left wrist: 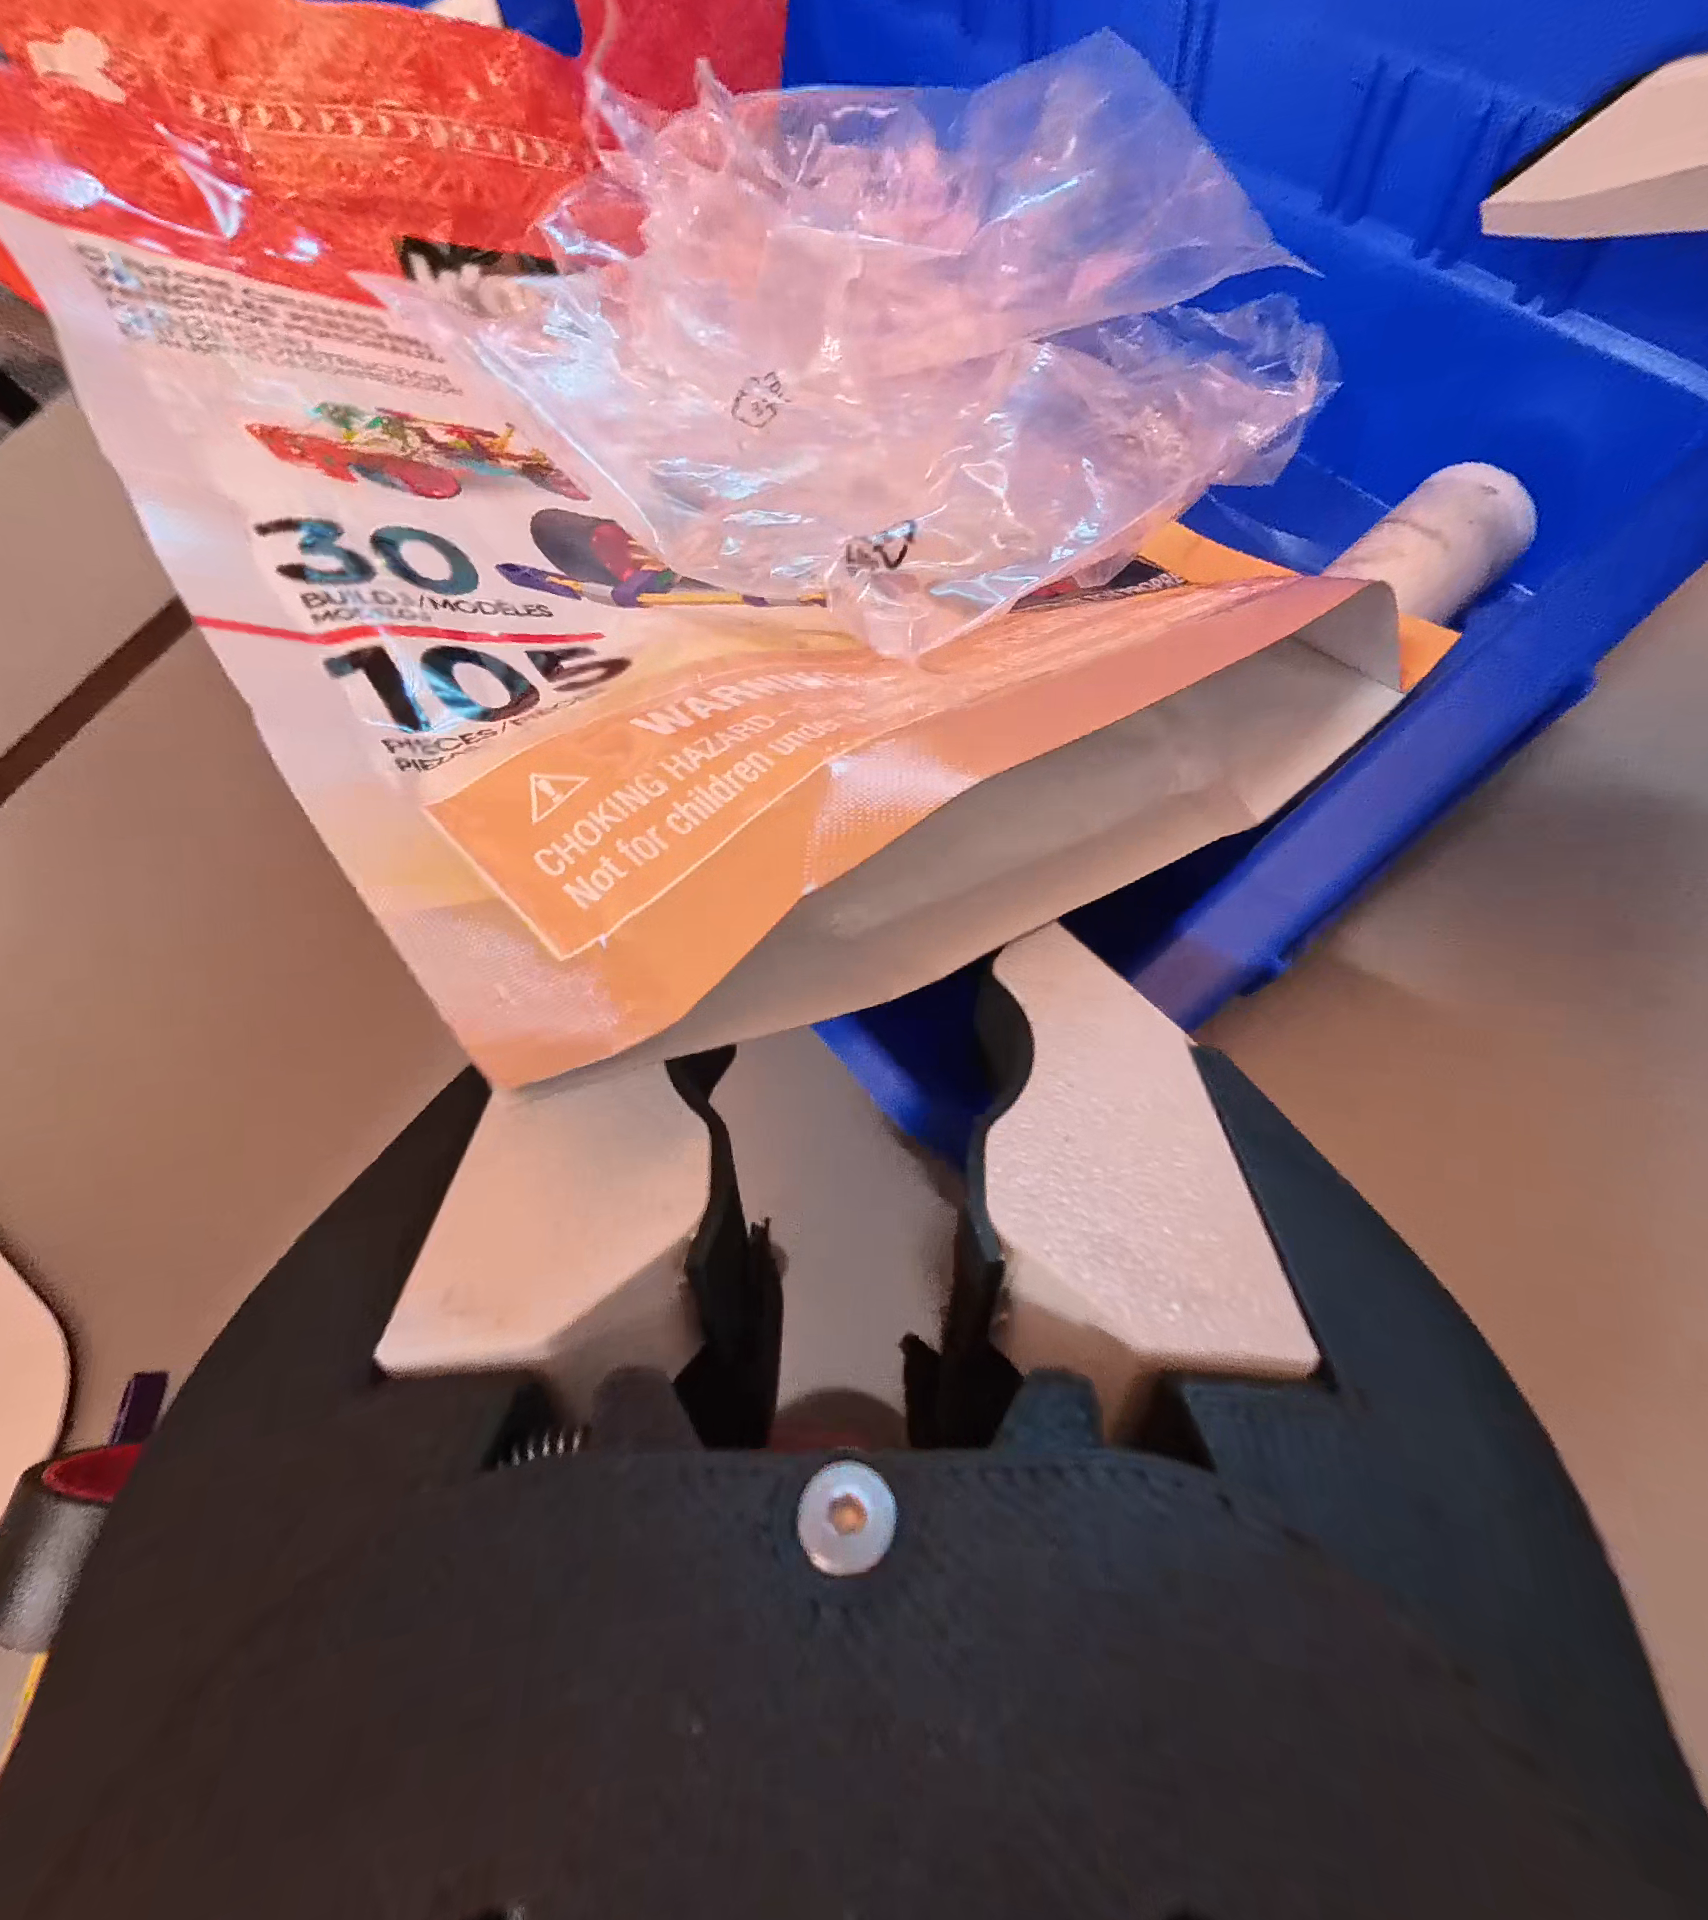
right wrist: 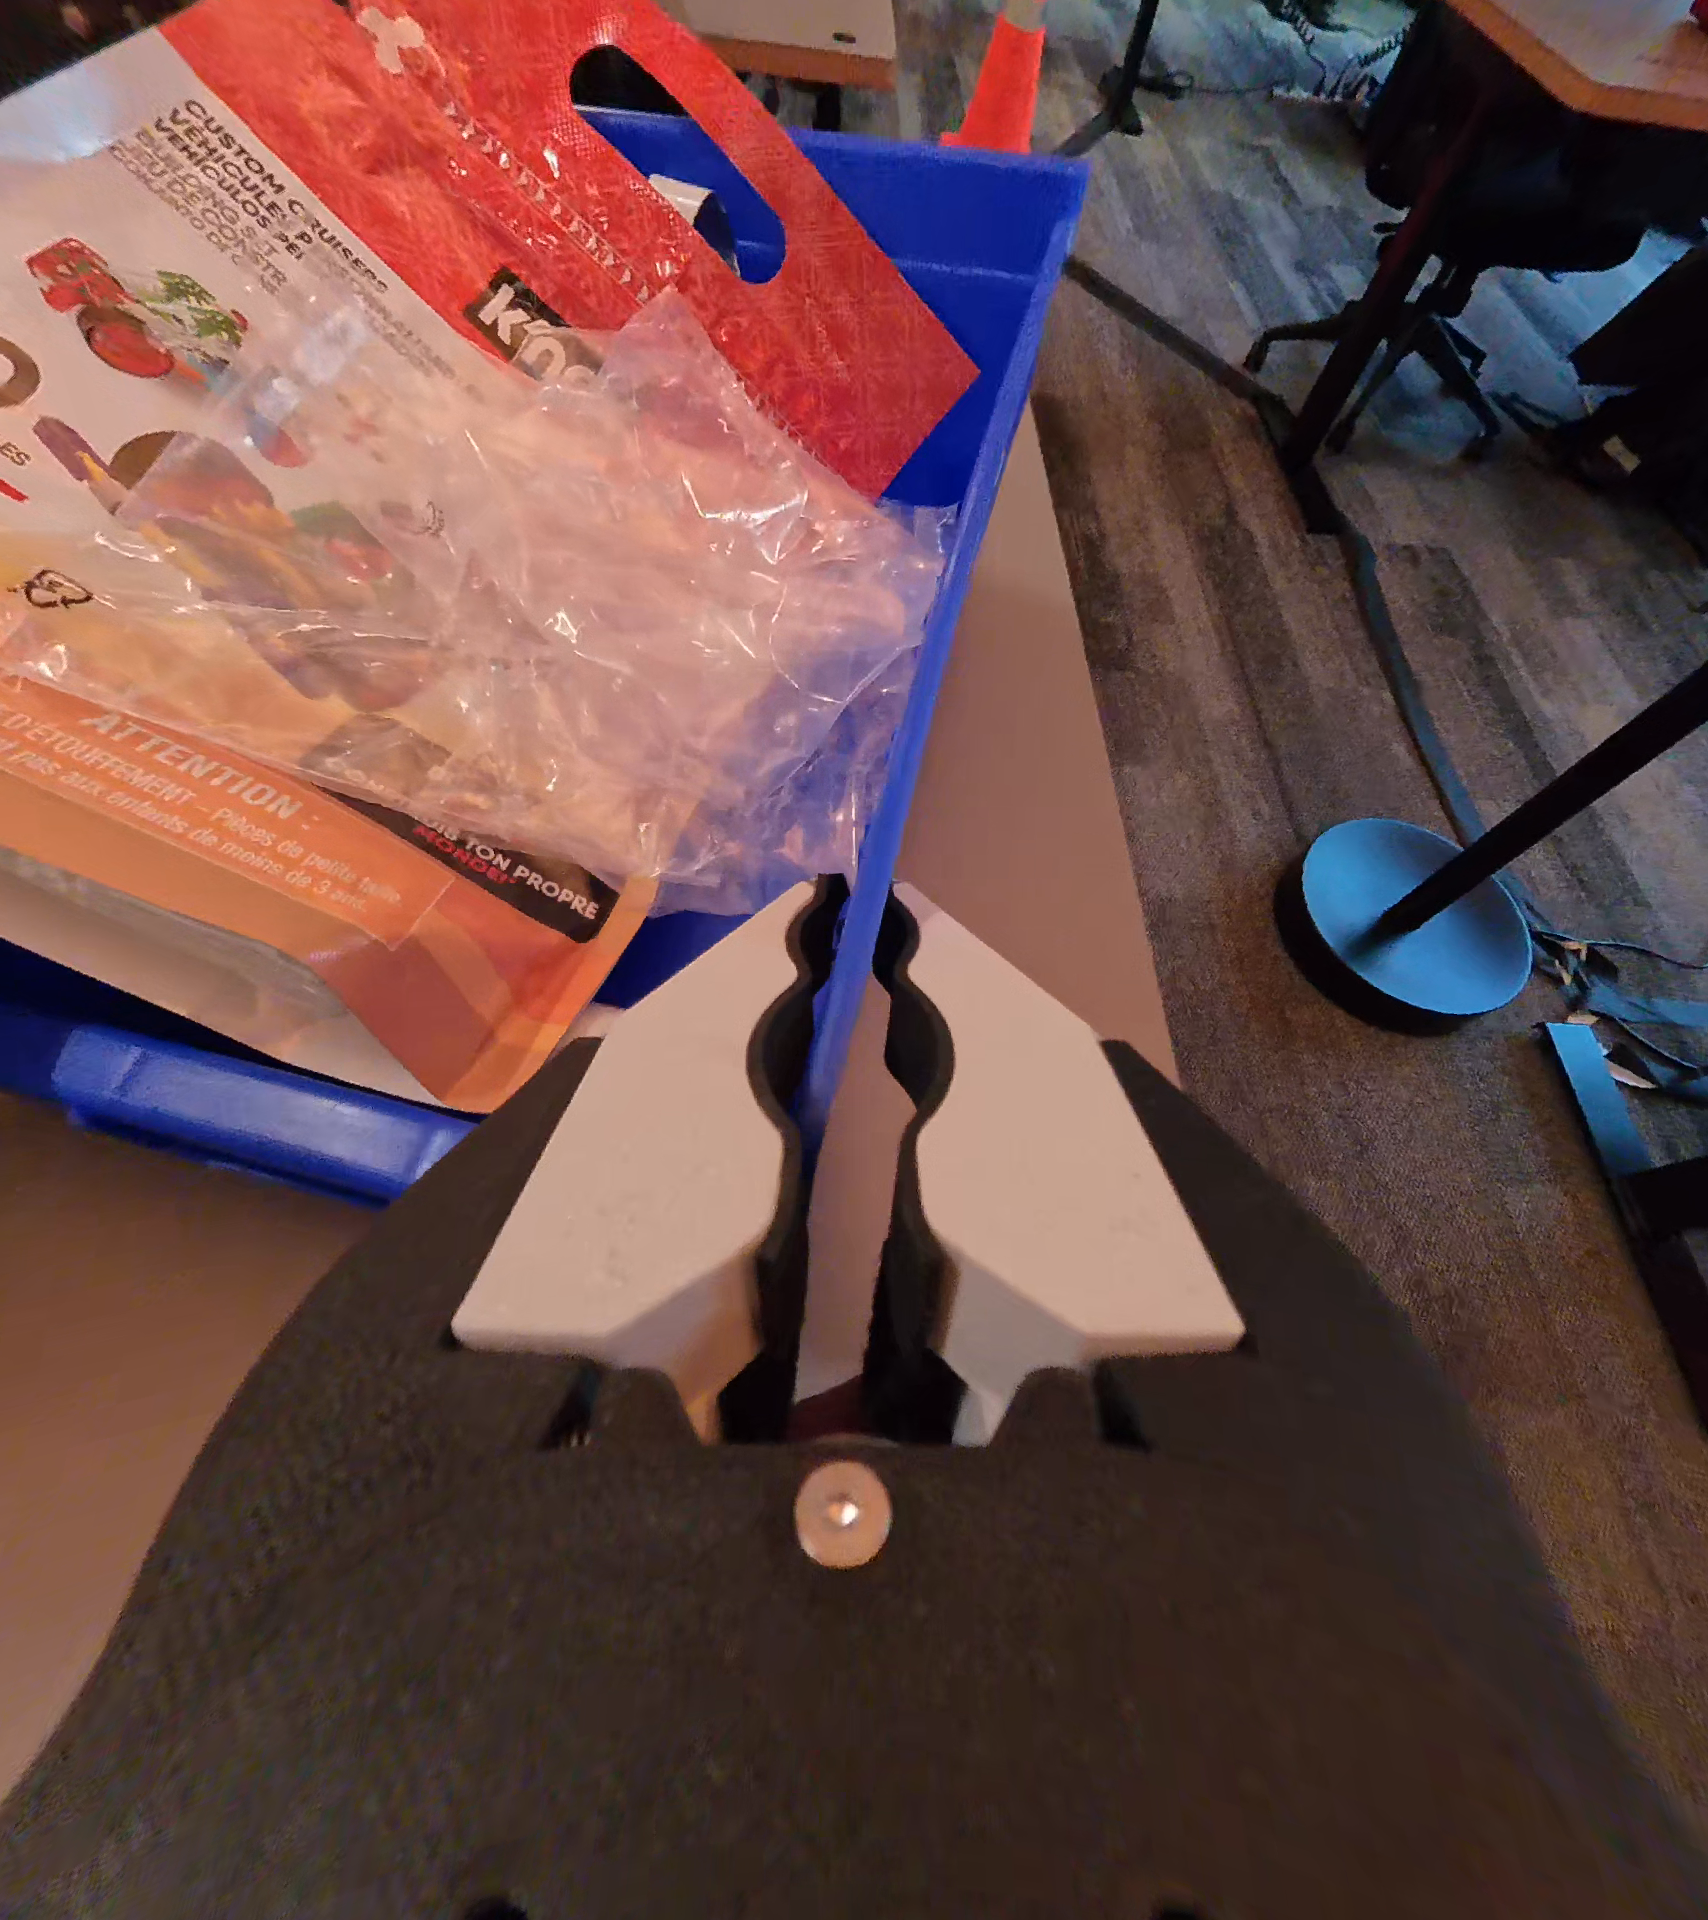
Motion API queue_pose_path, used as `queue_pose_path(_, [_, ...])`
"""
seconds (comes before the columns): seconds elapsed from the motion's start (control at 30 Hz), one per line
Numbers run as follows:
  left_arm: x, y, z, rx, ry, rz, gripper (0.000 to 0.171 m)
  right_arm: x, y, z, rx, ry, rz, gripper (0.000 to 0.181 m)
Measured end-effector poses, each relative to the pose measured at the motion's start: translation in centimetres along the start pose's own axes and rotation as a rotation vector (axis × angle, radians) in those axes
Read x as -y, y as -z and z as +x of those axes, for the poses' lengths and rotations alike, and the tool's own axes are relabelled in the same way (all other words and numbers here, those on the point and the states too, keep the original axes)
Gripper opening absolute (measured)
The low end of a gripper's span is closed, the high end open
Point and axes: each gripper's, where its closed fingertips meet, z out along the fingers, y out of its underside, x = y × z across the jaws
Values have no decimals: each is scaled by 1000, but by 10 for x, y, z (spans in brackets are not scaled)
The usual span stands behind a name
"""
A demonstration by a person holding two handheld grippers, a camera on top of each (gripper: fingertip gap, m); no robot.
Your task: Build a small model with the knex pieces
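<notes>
Left gripper point(left wrist: 871, 1018): jaws apart, clamped on nothing. Just under the lower edge of a toy pouch point(left wrist: 414, 727), white and orange with a red handle strip. Left fingertip hidden beneath that edge, right one bare beside it; contact with the pouch impossible to confirm.

Pouch itself in the centre and upper left of the left wrist view, tilted, leaning over the near rim of a blue bin point(left wrist: 1452, 312). On top of it, a crumpled clear film point(left wrist: 881, 343), loose and springy by the look of it (likely to slide at the slightest tilt). At the right of the frame, a pale grey cylinder point(left wrist: 1442, 540) beside the bin's rim. In the upper right corner, a white finger of the other gripper.

Right gripper point(right wrist: 855, 904): jaws together on the thin side wall of the blue bin point(right wrist: 985, 343), wall edge running straight down between the pads. Held near the tips only, so probably a shallow hold; a deeper bite on the wall would seem steadier.

In the right wrist view, pouch point(right wrist: 808, 312) and film point(right wrist: 517, 623) in the upper left, inside and over the bin. Beige table point(right wrist: 102, 1299) below; grey carpet, a round blue stand base point(right wrist: 1416, 914) and an orange cone point(right wrist: 995, 73) to the right and top.
</notes>
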Motion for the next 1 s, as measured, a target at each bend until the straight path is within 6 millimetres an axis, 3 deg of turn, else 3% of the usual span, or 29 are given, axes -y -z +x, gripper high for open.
queue_pose_path(0.13, [15, 9, -2, 23, 17, 61, 32, 12, 15, 2, -32, -2, 36, 5])
queue_pose_path(0.23, [34, 30, -6, 49, -17, 105, 30, 32, 34, -1, -57, 8, 78, 5])
queue_pose_path(0.43, [71, 86, -23, 50, -41, 163, 30, 95, 80, -21, -92, 66, 151, 5])
queue_pose_path(0.6, [101, 139, -48, 67, -64, 170, 29, 155, 111, -45, -111, 108, 198, 5])
queue_pose_path(0.83, [123, 217, -111, 138, -58, 170, 28, 235, 126, -109, -69, 150, 263, 4])
queue_pose_path(1.0, [113, 288, -163, 250, -39, 213, 28, 284, 137, -184, 1, 174, 362, 4])
